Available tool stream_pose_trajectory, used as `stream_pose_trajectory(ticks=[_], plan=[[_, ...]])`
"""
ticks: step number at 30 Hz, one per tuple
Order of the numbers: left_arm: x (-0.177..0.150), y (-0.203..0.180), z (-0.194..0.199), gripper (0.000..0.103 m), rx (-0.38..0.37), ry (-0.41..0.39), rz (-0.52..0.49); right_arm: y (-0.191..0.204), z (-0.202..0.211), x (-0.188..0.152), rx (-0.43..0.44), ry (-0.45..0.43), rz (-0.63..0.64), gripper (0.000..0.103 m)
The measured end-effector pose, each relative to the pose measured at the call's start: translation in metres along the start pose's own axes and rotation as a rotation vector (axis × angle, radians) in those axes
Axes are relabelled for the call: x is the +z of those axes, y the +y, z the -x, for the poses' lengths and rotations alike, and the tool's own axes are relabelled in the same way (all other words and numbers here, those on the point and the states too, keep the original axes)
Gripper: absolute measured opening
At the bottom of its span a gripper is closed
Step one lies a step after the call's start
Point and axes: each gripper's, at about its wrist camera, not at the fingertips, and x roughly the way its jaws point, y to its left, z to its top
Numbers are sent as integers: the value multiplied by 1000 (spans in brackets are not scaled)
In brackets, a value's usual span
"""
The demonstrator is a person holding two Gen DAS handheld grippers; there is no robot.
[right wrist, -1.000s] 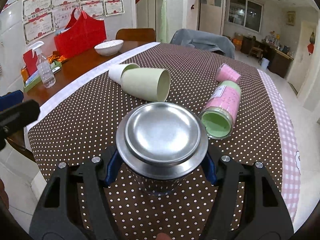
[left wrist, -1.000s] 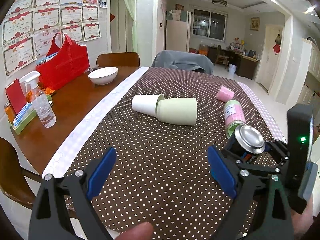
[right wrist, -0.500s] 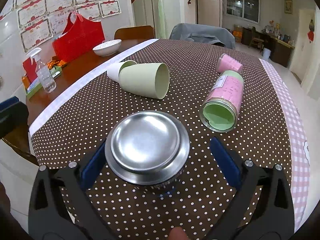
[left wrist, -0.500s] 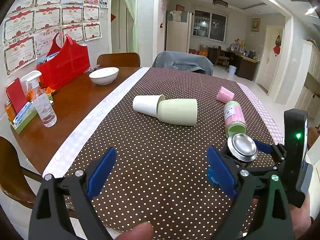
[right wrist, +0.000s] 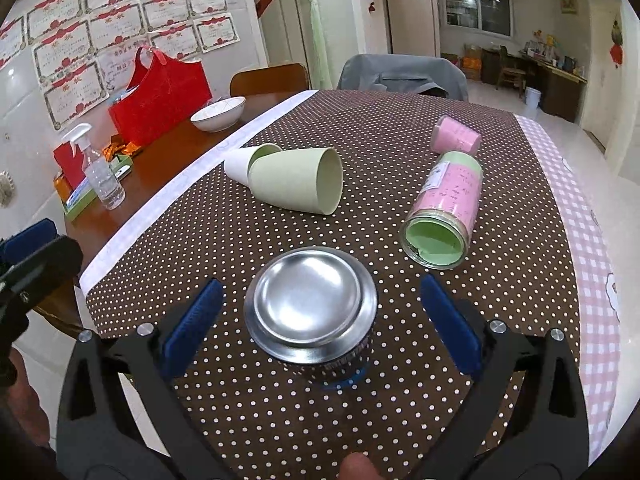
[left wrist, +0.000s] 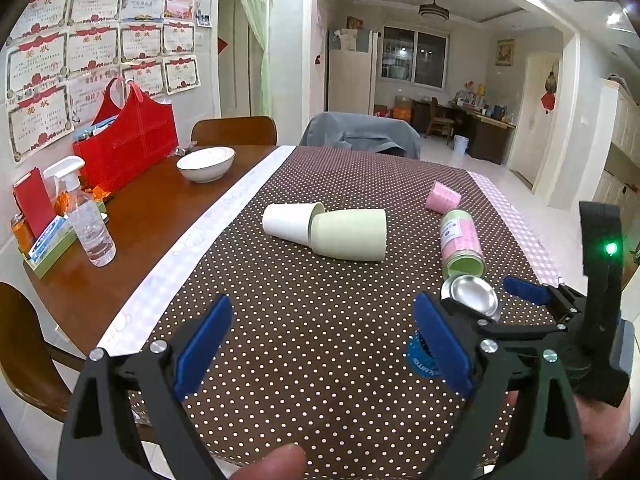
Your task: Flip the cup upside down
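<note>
the metal cup stands upside down on the dotted cloth, near the front edge of the tabletop, with its shiny bottom facing up. the right gripper has its two blue pads wide apart, one on each side of the cup, and neither pad touches it. it looks like the cup is let go because the flip is done. the left gripper is open too and holds nothing; it hangs over bare cloth to the left of the cup, well out of the way.

a bit farther back, toward the right edge, a green and pink jar lies on its side with its open mouth pointing at the cup. it is near, so pulling straight back looks safer than swinging right. toward the middle of the cloth a green cup lies on its side with a white cup touching its base. a small pink cup lies beyond the jar. on the bare wood by the far left edge sit a white bowl, a red bag and a spray bottle.
</note>
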Motion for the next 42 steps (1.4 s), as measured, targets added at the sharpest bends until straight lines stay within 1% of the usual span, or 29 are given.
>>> stream_pose_trajectory(ticks=[7,17,25,33,37,42], plan=[[5,-5,8,91,-7,-14,-17,-10,19,7,-11,-9,-53,97],[12,-13,28,91,-5,-53,-55,-12,58,15,-33,-56,-101,97],[17,-15,57,91,-1,-117,-73,-1,106,18,-79,-149,-92,97],[20,-16,96,91,-5,-201,-86,16,159,10,-163,-288,-64,97],[21,-15,110,91,-2,-227,-82,20,175,3,-200,-342,-72,97],[19,-14,122,91,0,-253,-70,23,185,-5,-242,-372,-82,97]])
